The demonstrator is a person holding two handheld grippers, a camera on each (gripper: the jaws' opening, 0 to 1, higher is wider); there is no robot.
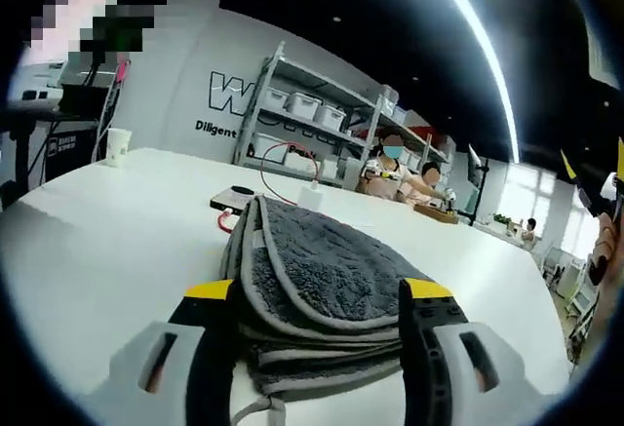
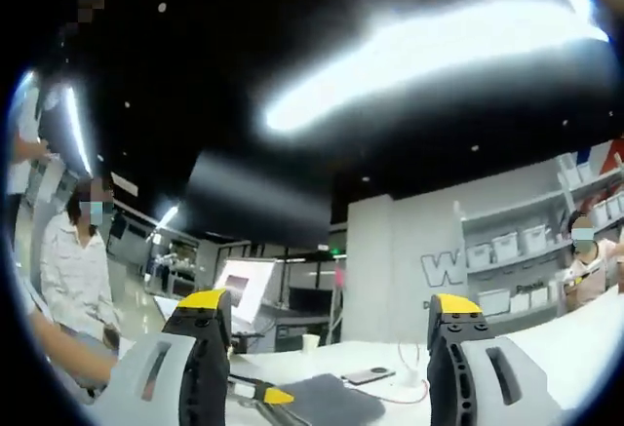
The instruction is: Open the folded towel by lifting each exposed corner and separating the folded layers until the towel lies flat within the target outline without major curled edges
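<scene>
A folded grey towel (image 1: 314, 251) with pale grey edging lies in a thick stack on the white table (image 1: 107, 241). My left gripper (image 1: 319, 290) is open and low over the table, its yellow-tipped jaws flanking the near end of the stack. In the right gripper view, my right gripper (image 2: 329, 302) is open and raised, pointing toward the ceiling with nothing between its jaws. The towel (image 2: 331, 399) lies far below it, with the left gripper's yellow tip (image 2: 276, 396) at its edge. The right gripper (image 1: 590, 177) also enters the left gripper view at the far right.
Beyond the towel lie a dark phone (image 1: 234, 199) with a red cable and a white charger (image 1: 310, 195). A paper cup (image 1: 117, 145) stands at the table's far left. Shelves with bins (image 1: 312, 114) and seated people (image 1: 395, 168) are behind; another person (image 2: 78, 260) stands left.
</scene>
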